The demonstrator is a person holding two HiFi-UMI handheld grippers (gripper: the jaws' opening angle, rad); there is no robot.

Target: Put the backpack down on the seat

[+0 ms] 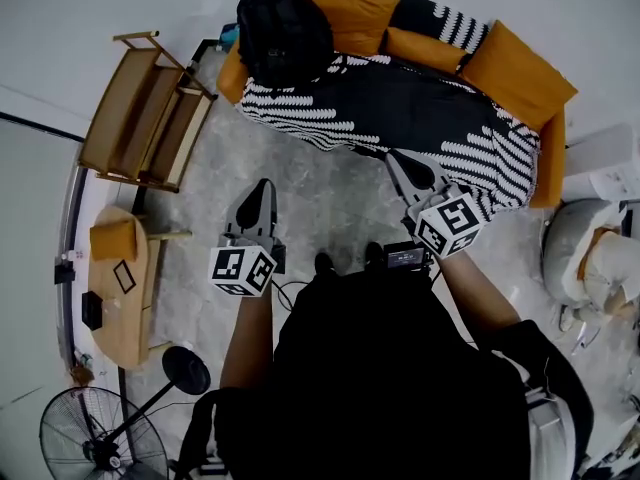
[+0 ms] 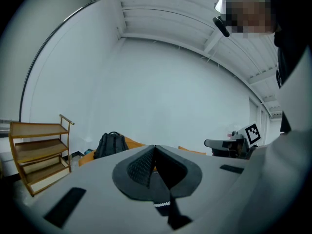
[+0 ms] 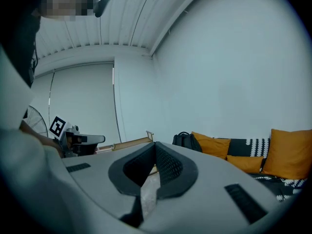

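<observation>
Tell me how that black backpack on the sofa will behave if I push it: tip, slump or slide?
The backpack stands upright on the soft sofa, so a sideways push would likely tip it. It looks full and rounded, so it is probably fairly heavy and holds its shape. Fabric on fabric, it probably won't slide easily.

1. A wooden shelf rack [image 1: 145, 113] stands at the far left on the grey floor [image 1: 330, 198].
2. Nearer, a rounded wooden tabletop [image 1: 135, 313] carries an orange block [image 1: 113, 240] and a small black object [image 1: 92, 310].
3. A black fan [image 1: 85, 438] stands near left.
4. A pale bundle [image 1: 580, 253] lies right.
</observation>
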